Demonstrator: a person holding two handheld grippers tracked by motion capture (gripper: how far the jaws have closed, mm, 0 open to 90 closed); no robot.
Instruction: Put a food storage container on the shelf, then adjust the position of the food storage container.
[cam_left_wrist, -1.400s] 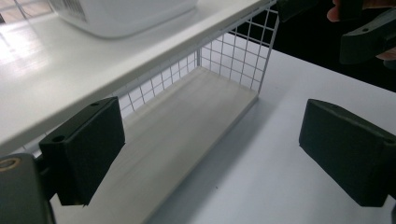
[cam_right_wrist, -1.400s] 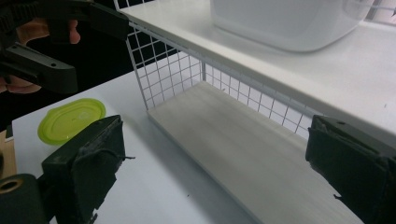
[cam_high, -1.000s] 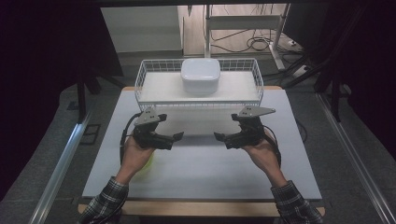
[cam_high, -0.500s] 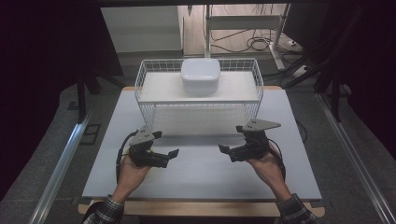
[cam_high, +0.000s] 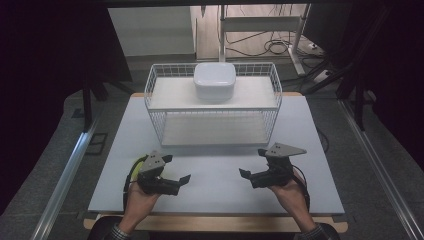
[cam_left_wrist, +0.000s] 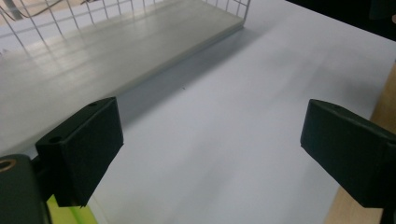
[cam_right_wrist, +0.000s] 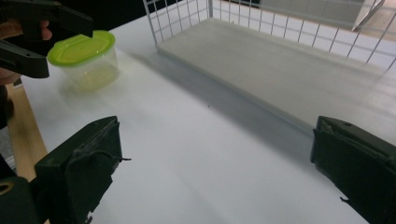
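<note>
At left, the left gripper (cam_high: 181, 175) hovers low over the white table (cam_high: 215, 175), jaws wide and empty, beside a green-lidded container (cam_right_wrist: 85, 58). Behind stands a wire rack (cam_high: 213, 107). At right, the right gripper (cam_high: 248, 172) is equally wide and empty. No grasp has begun; likely next, the left reaches for the container.

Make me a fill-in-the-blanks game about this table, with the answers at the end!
1. The white box sits on the ____ shelf of the wire rack.
2. The little tub on the table has a ____ lid.
3. Both the left tool and the right tool have their jaws ____.
4. The bottom shelf of the rack has ____ on it.

Missing words: top; green; open; nothing
</note>
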